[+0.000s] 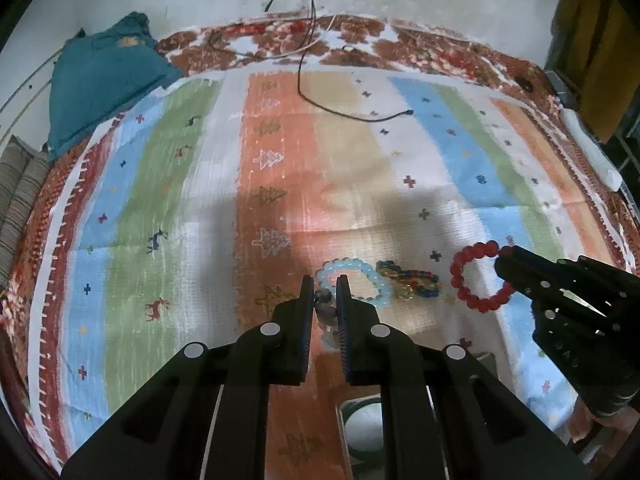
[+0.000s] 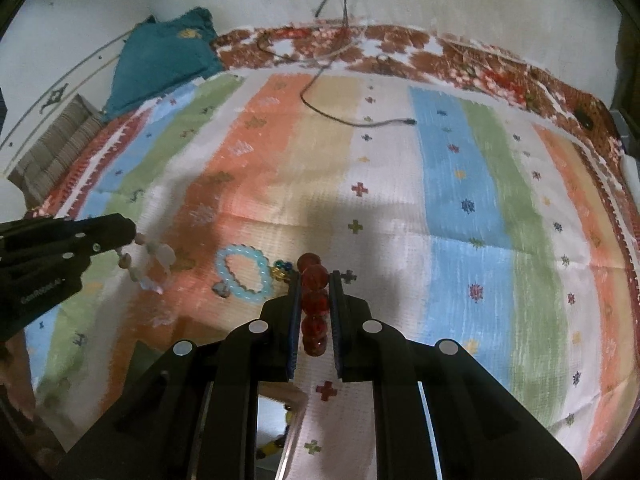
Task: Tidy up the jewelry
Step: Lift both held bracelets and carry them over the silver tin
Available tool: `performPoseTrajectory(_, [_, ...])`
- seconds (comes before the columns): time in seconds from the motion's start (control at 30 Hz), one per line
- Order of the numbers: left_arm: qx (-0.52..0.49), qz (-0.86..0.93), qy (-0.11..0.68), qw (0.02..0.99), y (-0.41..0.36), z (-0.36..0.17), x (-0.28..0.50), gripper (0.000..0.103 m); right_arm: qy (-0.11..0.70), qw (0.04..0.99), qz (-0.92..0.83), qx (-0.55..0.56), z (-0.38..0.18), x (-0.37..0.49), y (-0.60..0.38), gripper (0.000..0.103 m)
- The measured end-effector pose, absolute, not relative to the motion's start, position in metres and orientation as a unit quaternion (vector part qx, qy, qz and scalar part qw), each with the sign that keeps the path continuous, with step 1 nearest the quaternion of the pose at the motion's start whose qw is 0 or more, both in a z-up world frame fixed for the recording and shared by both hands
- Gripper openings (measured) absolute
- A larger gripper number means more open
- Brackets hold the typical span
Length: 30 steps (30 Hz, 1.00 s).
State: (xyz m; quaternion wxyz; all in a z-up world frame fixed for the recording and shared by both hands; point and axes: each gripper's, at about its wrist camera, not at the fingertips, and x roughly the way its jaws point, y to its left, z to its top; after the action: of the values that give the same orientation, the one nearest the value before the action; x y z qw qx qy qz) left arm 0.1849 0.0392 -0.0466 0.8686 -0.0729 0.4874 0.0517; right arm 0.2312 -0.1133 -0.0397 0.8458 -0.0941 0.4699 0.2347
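My left gripper (image 1: 325,286) is shut on a pale grey-white bead bracelet (image 1: 326,312), which hangs from its tips in the right wrist view (image 2: 150,266). My right gripper (image 2: 315,280) is shut on a red bead bracelet (image 2: 314,304), seen as a red ring (image 1: 478,276) lifted above the cloth in the left wrist view. A light blue bead bracelet (image 1: 360,280) lies on the striped cloth just ahead of my left gripper; it also shows in the right wrist view (image 2: 242,270). A multicoloured bead bracelet (image 1: 412,280) lies between the blue and red ones.
A striped cloth (image 1: 280,160) covers the surface. A black cable (image 1: 352,114) lies across its far part. A teal cushion (image 1: 104,76) sits at the far left. A box (image 1: 362,426) shows under my left gripper, and a container edge (image 2: 280,412) under my right.
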Motion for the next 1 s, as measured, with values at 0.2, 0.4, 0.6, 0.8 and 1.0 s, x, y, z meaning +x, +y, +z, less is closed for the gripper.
performPoseTrajectory(0.2, [-0.072,0.039,0.466,0.881,0.03,-0.032,0.171,0.011,0.452,0.854,0.241,-0.089,-0.028,0.218,-0.116,0.014])
performPoseTrajectory(0.4, [-0.069,0.03,0.451,0.889,0.022,-0.021,0.159,0.011,0.441,0.858,0.25,-0.083,-0.018,0.204,-0.118,0.014])
performPoseTrajectory(0.6, [-0.067,0.025,0.442,0.894,0.016,-0.015,0.148,0.011,0.431,0.861,0.258,-0.083,-0.011,0.189,-0.12,0.014])
performPoseTrajectory(0.8, [-0.063,0.016,0.434,0.899,0.008,-0.01,0.132,0.011,0.421,0.864,0.26,-0.088,-0.006,0.175,-0.123,0.014])
performPoseTrajectory(1.0, [-0.059,0.011,0.43,0.901,0.0,-0.009,0.12,0.011,0.416,0.866,0.263,-0.089,-0.003,0.163,-0.126,0.014])
